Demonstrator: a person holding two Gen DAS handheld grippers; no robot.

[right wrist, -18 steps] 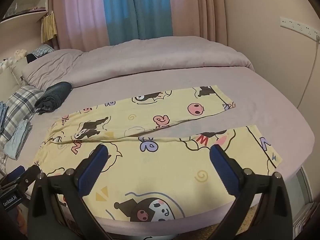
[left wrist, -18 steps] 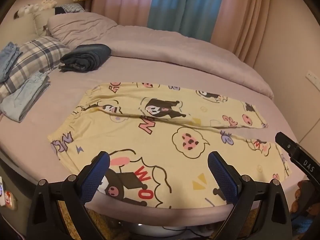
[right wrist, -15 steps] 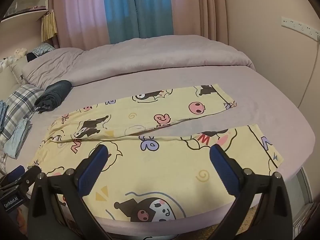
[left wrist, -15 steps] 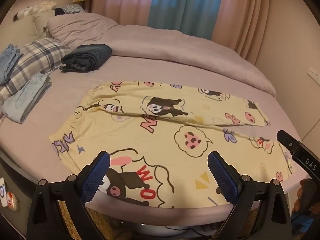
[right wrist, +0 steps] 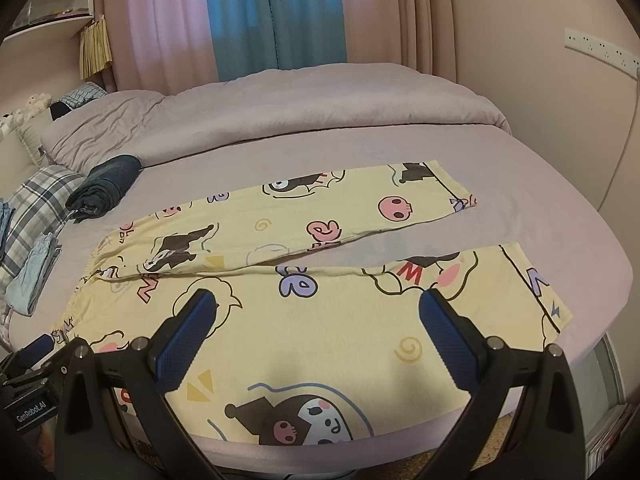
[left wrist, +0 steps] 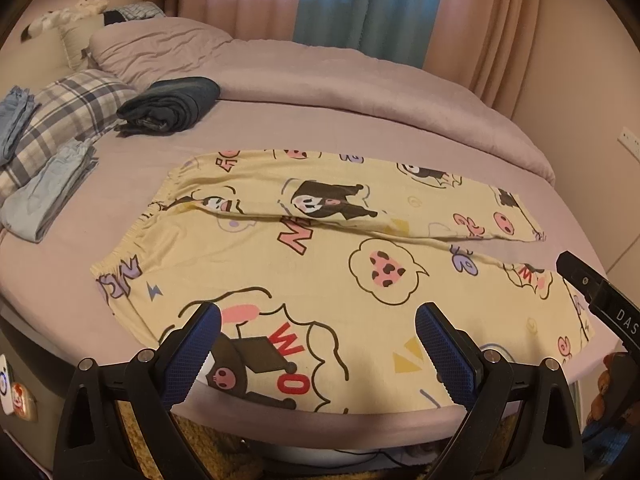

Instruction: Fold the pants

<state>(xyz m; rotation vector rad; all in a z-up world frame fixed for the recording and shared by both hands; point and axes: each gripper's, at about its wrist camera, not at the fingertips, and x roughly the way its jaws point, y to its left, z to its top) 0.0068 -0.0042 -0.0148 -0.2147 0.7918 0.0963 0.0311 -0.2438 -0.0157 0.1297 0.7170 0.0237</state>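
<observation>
I hold both my left fingers (left wrist: 318, 344) and right fingers (right wrist: 318, 332) spread wide, gripping nothing, above the yellow cartoon-print pants (left wrist: 320, 264) laid flat on the bed (left wrist: 320, 128), ready to fold.

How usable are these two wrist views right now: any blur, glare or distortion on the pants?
Left wrist view: sharp, warm dim light, no glare; fisheye bows the bed edge, corners vignetted black; pants clear between the open left gripper. Right wrist view: equally sharp, same bowing; the open right gripper hides some near cloth.
</observation>
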